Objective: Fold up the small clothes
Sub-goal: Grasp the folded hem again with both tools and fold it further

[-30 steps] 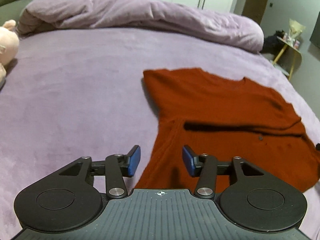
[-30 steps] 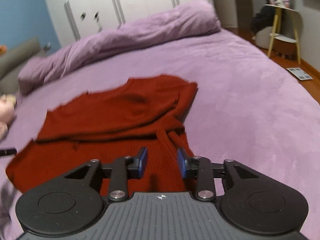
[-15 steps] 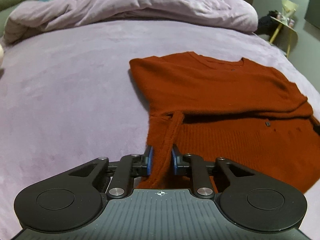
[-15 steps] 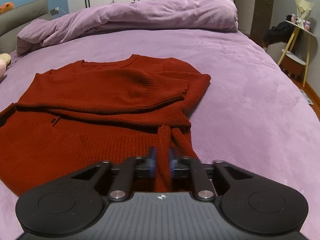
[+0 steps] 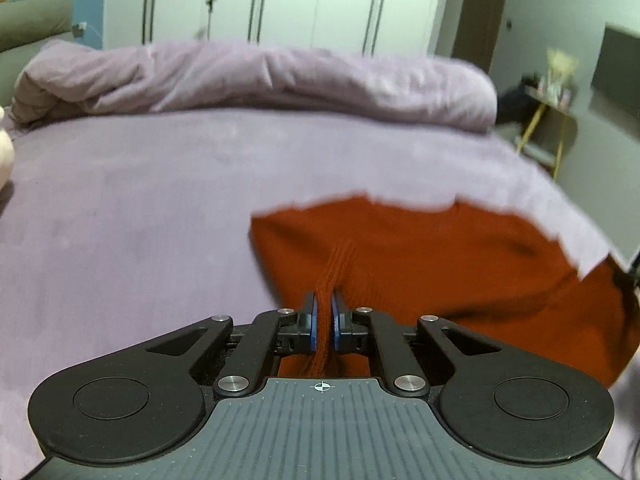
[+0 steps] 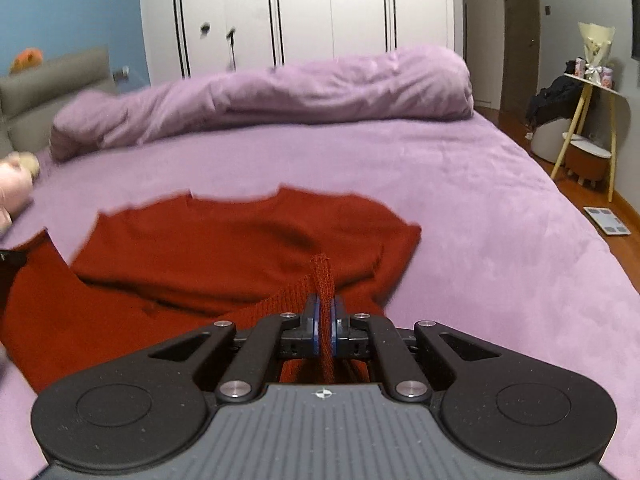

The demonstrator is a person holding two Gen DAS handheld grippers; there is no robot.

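Note:
A rust-red knit sweater (image 5: pixel 460 264) lies on the purple bed, sleeves folded across its body; it also shows in the right wrist view (image 6: pixel 224 252). My left gripper (image 5: pixel 323 312) is shut on the sweater's hem at its left corner, and the cloth rises in a ridge from the blue pads. My right gripper (image 6: pixel 325 316) is shut on the hem at the right corner, with a ribbed fold (image 6: pixel 322 276) standing up between the pads. Both corners are lifted off the bed and the hem hangs between them.
A rolled purple duvet (image 5: pixel 260 80) lies across the far end of the bed (image 6: pixel 460 184). A plush toy (image 6: pixel 12 184) sits at the left edge. White wardrobes stand behind. A side table (image 6: pixel 592 92) and floor scale (image 6: pixel 606 220) are to the right.
Both grippers closed on the sweater's hem corners, then lifted them and moved forward toward the collar. The views tilted up and the hem now rides above the sweater's body.

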